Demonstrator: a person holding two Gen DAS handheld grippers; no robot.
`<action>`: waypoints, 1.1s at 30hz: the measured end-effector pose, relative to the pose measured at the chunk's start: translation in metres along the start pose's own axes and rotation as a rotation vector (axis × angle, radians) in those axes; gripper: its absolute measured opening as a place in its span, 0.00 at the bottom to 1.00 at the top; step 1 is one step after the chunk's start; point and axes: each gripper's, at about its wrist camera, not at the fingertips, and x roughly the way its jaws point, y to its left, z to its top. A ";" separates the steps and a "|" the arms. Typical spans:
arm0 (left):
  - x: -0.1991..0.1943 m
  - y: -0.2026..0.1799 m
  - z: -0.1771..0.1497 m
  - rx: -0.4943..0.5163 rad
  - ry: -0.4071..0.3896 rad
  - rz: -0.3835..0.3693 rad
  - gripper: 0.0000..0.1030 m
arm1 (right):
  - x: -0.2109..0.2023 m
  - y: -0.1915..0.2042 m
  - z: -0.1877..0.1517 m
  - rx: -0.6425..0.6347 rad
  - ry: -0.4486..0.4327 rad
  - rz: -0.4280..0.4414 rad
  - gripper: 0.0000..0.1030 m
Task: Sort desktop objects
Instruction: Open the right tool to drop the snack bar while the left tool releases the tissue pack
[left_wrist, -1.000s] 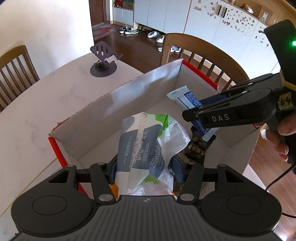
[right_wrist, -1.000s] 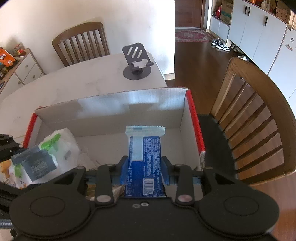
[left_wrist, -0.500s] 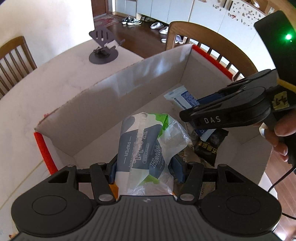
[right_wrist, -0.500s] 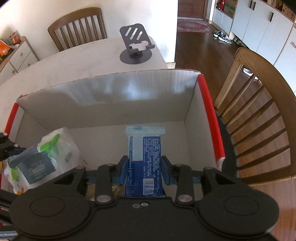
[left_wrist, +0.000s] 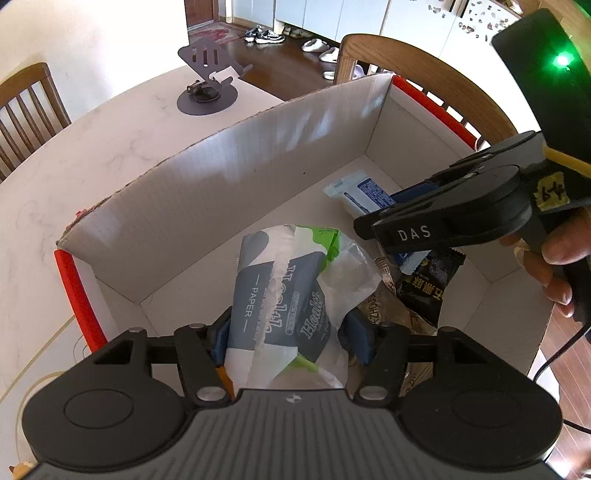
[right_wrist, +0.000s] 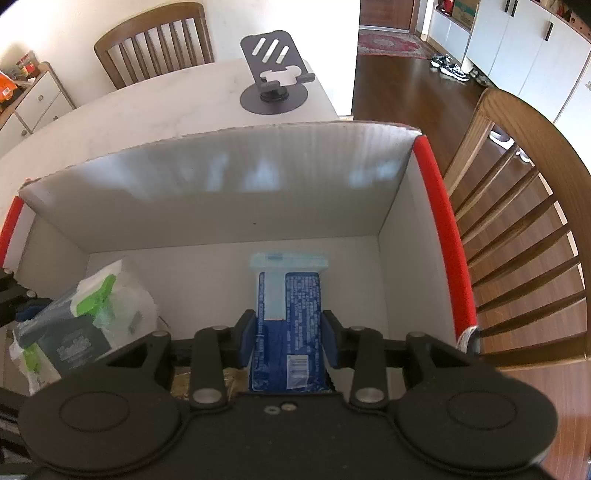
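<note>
jaws: left gripper (left_wrist: 286, 338) opening around tissue pack (left_wrist: 284, 295) | right gripper (right_wrist: 288, 345) clamping blue snack packet (right_wrist: 288, 317) (both hanging inside cardboard box (right_wrist: 221, 192))

Tissue pack (left_wrist: 280, 295) in box (left_wrist: 221, 192) (left).

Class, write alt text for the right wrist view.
The right gripper holds a blue snack packet over a white cardboard box with red edges. A tissue pack sits lower left; a phone stand is on the table beyond.
</note>
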 end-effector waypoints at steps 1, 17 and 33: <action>0.000 0.000 0.000 0.001 -0.001 -0.003 0.61 | 0.000 0.000 0.000 0.001 -0.001 -0.001 0.35; -0.014 -0.008 -0.006 0.040 -0.027 -0.064 0.81 | -0.009 0.005 0.001 0.015 -0.021 0.033 0.56; -0.039 -0.009 -0.018 0.021 -0.069 -0.087 0.87 | -0.042 0.011 -0.010 0.015 -0.073 0.018 0.72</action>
